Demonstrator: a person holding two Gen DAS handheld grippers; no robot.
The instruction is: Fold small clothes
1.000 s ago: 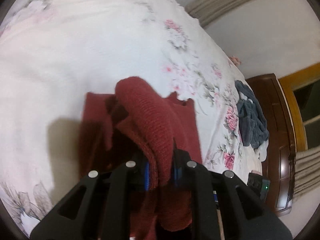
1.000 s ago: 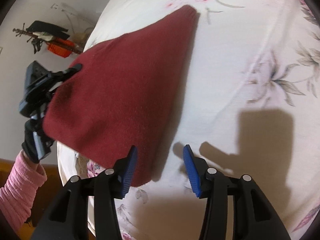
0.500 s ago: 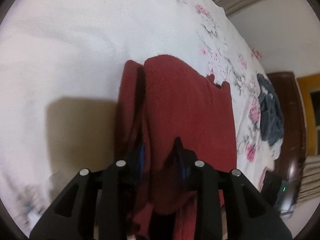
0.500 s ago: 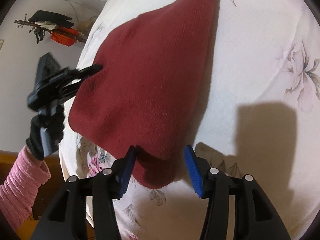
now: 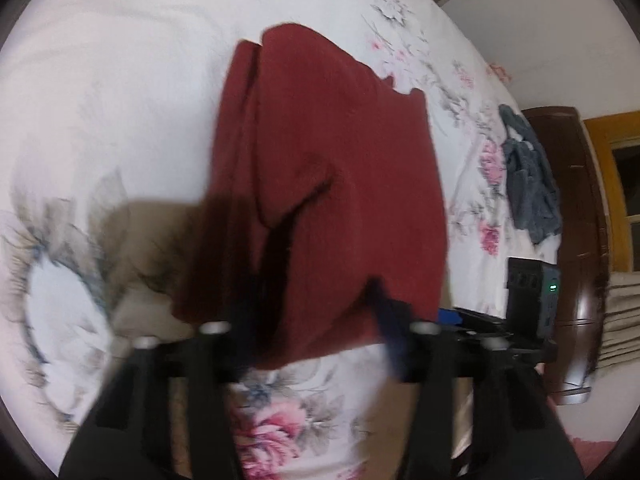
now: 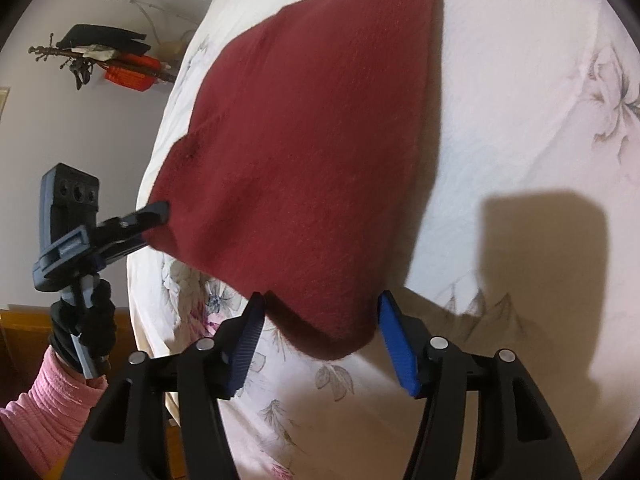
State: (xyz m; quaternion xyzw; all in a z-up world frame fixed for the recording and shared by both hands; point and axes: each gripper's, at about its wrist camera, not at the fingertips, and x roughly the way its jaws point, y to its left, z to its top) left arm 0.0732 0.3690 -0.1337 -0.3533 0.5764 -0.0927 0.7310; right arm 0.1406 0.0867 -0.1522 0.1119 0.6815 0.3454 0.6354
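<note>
A dark red knit garment (image 5: 328,152) lies folded flat on the floral bedsheet (image 5: 120,80). My left gripper (image 5: 312,312) is at its near edge, fingers spread wide and blurred, with the cloth lying loose between them. In the right wrist view the same garment (image 6: 312,140) fills the centre, and the left gripper (image 6: 156,224) touches its left corner. My right gripper (image 6: 320,332) is open, its blue pads (image 6: 396,344) either side of the garment's near corner without pinching it.
A grey-blue heap of clothes (image 5: 528,184) lies near the dark wooden bed end (image 5: 576,200). A person's gloved hand and pink sleeve (image 6: 60,392) hold the left gripper beside the bed. A wall rack (image 6: 100,52) with hanging items is behind.
The left gripper carried the lifted red layer down flat, then opened and let it go. The right gripper moved in until the garment's corner lay between its open fingers.
</note>
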